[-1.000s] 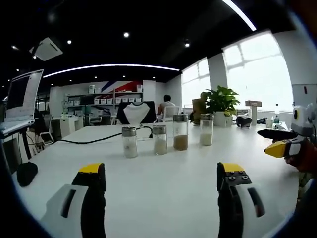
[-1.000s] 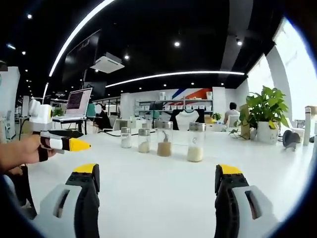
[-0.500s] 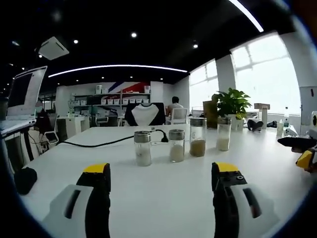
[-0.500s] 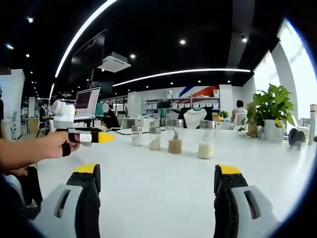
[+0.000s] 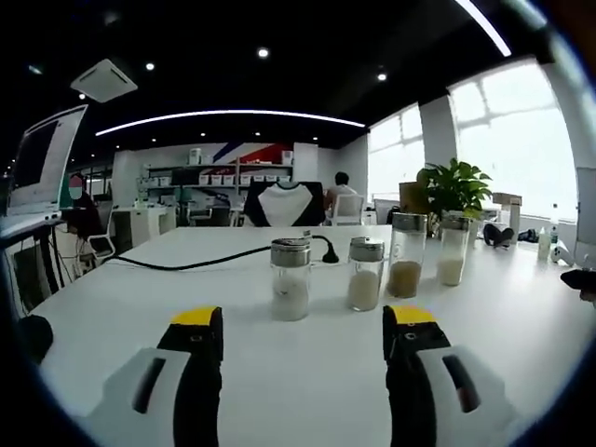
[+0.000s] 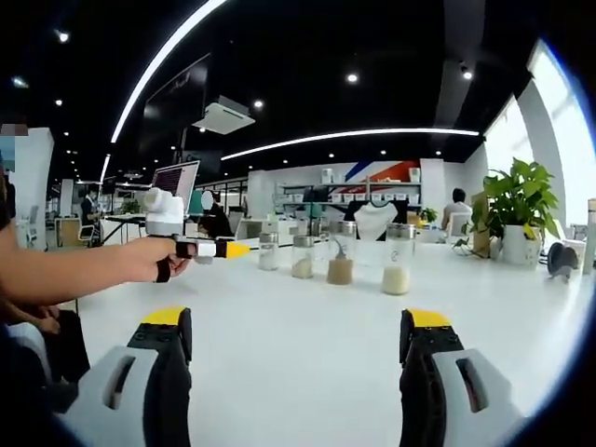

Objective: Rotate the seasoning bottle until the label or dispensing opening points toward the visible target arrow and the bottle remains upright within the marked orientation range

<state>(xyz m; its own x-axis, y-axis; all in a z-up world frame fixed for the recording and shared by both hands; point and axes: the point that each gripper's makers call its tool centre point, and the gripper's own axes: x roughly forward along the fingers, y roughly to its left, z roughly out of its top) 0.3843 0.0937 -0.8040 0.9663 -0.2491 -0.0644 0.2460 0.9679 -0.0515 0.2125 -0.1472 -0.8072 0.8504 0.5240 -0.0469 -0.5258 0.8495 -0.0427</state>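
four bottles (image 5: pixel 291 279) in row on table (image 5: pixel 140 307)

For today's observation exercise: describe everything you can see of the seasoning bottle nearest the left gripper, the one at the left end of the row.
The seasoning bottle is a small clear jar, glass or plastic by its look, with a shiny metal cap. A pale powder fills its lower part. It stands upright on the white table, at the left end of a row of four, apart from its neighbour. A black cable runs behind it. Nothing grips it; the left gripper is open, short of it. No label is readable.
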